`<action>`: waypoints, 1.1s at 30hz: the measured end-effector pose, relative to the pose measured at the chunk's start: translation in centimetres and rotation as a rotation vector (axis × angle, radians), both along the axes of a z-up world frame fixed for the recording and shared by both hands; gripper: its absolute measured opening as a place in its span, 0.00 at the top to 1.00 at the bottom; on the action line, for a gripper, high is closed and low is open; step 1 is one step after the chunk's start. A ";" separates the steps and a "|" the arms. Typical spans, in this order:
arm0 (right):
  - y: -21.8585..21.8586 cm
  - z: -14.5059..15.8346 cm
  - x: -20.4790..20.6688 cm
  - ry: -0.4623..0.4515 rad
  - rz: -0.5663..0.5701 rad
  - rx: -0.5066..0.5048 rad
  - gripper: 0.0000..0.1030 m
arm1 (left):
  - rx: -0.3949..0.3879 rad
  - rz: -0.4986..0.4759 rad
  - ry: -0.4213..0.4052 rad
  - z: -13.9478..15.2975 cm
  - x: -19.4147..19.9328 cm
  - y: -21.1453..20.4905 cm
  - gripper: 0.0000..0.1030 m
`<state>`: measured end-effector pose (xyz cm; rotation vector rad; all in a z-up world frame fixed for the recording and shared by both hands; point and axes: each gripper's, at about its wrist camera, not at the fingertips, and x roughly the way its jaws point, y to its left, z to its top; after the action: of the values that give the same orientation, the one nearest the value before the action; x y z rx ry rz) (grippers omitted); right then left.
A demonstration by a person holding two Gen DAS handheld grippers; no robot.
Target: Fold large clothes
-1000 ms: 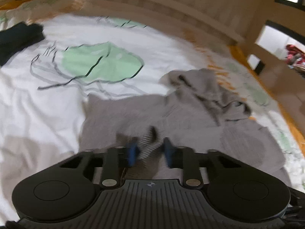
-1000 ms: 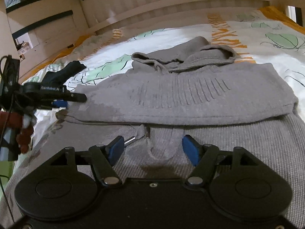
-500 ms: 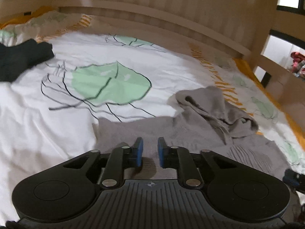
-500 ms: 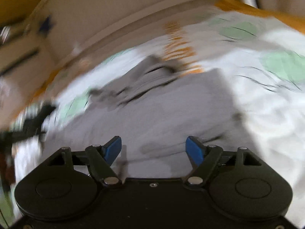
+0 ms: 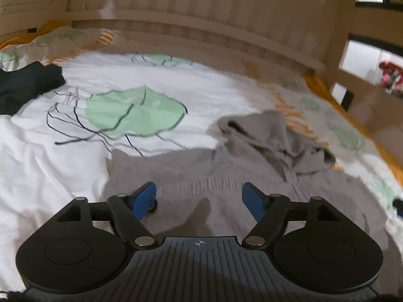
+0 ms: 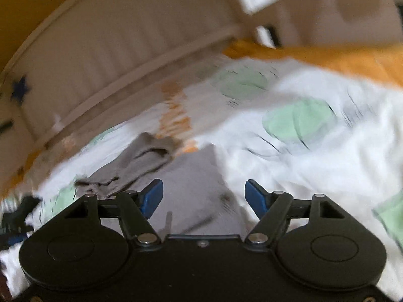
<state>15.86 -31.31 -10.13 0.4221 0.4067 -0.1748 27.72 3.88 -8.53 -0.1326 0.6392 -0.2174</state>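
A grey knitted hoodie (image 5: 201,173) lies flat on the bed, its hood (image 5: 274,141) bunched at the far right. My left gripper (image 5: 199,197) is open and empty, just above the hoodie's near left part. In the right wrist view the picture is blurred; the hoodie (image 6: 194,176) lies below, its hood (image 6: 148,153) to the left. My right gripper (image 6: 204,196) is open and empty over the hoodie's right edge, where it meets the white cover.
The bed has a white cover with green leaf prints (image 5: 133,113). A dark garment (image 5: 25,85) lies at the far left. A wooden slatted rail (image 5: 201,22) runs along the far side. An orange sheet edge (image 6: 327,55) shows at the right.
My left gripper let go of the grey cloth it held and opened wide. My right gripper stayed open and swung to the right, toward the hoodie's right edge.
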 end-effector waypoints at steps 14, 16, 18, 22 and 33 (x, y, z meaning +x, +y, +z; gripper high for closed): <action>4.0 -3.0 6.9 0.225 0.110 -0.268 0.22 | 0.059 0.021 0.015 -4.4 1.2 -0.1 0.12; 4.3 -3.3 6.9 0.233 0.112 -0.280 0.18 | 0.071 0.023 0.006 -4.5 1.0 -0.4 0.10; 4.4 -3.4 7.0 0.237 0.107 -0.287 0.16 | 0.087 0.028 -0.004 -4.7 0.9 -0.7 0.09; 4.3 -3.9 7.2 0.227 0.105 -0.284 0.13 | 0.111 0.036 -0.004 -5.0 1.3 -1.1 0.04; 4.6 -4.6 7.4 0.214 0.112 -0.302 0.06 | 0.147 0.047 -0.011 -5.4 1.5 -1.5 0.00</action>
<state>23.29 -26.73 -14.72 0.0825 0.6029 -0.1695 29.24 2.39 -13.92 -0.0048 0.6387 -0.1254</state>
